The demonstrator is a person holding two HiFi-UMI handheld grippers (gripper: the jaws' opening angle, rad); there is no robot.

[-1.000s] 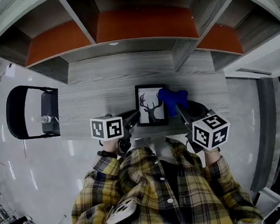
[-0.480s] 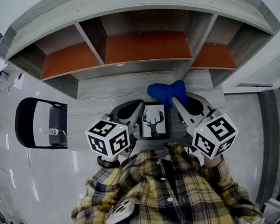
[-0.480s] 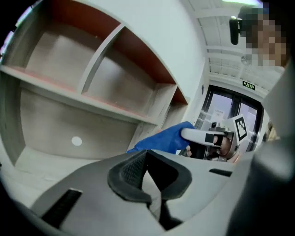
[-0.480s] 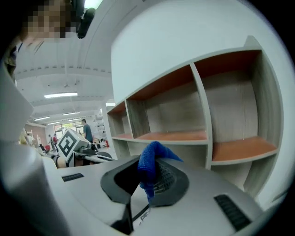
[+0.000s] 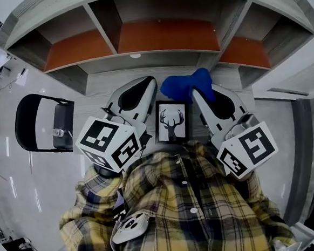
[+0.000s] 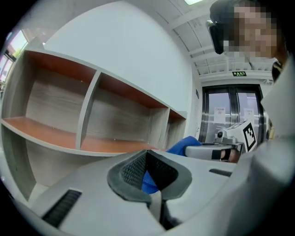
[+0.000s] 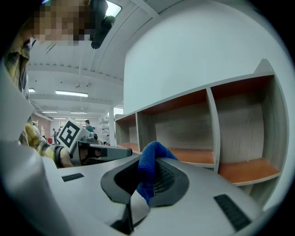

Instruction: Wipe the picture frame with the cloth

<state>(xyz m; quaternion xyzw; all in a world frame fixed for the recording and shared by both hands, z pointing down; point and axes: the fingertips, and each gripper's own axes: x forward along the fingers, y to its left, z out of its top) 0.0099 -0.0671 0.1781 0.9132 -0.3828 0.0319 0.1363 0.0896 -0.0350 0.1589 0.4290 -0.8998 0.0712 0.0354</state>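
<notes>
Right gripper view shows the right gripper (image 7: 147,177) with its two jaws pressed together on a blue cloth (image 7: 150,161). The cloth is pinched between the dark ribbed pads, and a thick fold of it rises above the jaws. Left gripper view shows the left gripper (image 6: 150,173) with its jaws brought together at the bottom, so that only a narrow V-shaped notch stays between the pads. No object is held there; the blue colour seen through the notch is the cloth farther ahead, at the tip of the other gripper. In the head view both grippers point forward and stand near each other, with the cloth bunched just at the tip of the right one. The picture frame (image 5: 172,121) is between the two grippers, behind their tips and closer to the person's checked shirt (image 5: 190,201). It has a thin black border and a white picture with the black head of a deer with antlers, its long side running forward. Its left edge is just beside the body of the left gripper, but contact cannot be judged. Ahead of both grippers there is a grey wooden shelf unit (image 5: 166,37) with open compartments, each with an orange-brown board as its floor.
</notes>
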